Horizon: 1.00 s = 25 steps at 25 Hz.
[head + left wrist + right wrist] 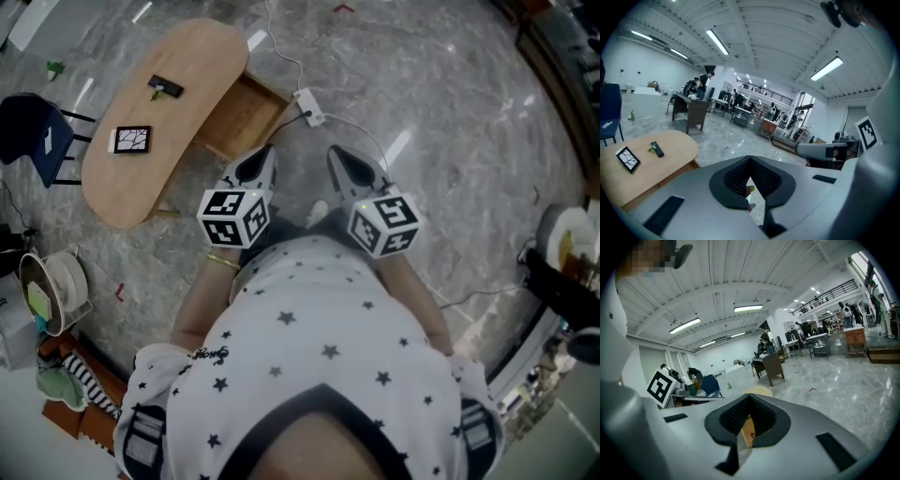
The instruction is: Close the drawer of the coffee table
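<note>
Open marble floor (450, 103) is seen right of the coffee table (159, 141); its drawer (246, 117) is pulled out, seemingly empty; near its front edge the left gripper (258, 167) and right gripper (349, 167) are held, both jaw pairs pressed together on nothing; a power strip (309, 106) lies beside the drawer's corner.

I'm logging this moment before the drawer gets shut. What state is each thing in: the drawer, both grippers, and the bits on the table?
Drawer: open, pulled out from the coffee table.
Left gripper: shut, empty.
Right gripper: shut, empty.
Remote: lying flat on the tabletop.
Power strip: on the floor near the drawer, cords attached.
</note>
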Tool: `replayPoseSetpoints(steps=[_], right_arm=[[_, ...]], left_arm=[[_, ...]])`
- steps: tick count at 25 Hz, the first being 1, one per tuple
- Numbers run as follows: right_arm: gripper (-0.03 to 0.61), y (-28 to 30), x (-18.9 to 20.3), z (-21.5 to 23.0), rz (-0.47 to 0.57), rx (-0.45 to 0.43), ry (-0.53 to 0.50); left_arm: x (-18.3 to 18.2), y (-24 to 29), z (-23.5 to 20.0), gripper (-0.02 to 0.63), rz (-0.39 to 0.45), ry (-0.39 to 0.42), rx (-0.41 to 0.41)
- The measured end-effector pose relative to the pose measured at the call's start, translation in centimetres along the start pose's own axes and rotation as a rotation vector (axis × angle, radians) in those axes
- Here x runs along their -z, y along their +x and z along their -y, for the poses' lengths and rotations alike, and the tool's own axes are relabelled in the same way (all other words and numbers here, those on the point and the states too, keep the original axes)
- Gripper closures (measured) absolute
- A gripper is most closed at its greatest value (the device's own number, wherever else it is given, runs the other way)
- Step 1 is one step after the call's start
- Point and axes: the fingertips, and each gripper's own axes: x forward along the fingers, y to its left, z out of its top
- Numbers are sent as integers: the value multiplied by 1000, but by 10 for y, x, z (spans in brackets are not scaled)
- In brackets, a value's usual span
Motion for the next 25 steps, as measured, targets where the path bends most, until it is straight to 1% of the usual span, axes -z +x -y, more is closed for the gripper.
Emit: replayPoseSetpoints(steps=[6, 10, 13, 18, 25], right_arm=[[569, 0, -2, 26, -34, -75, -33], [569, -5, -1, 39, -45, -119, -28], [569, -7, 4, 50, -60, -133, -16], [569, 3, 12, 55, -88, -149, -5], [569, 30, 11, 47, -116, -182, -26]], left_arm=[[1, 13, 2, 604, 51, -52, -111], [5, 16, 7, 604, 69, -69, -173], [7, 12, 7, 604, 82, -76, -230], [18, -3, -9, 604, 82, -114, -311], [35, -19, -44, 604, 79, -157, -404]])
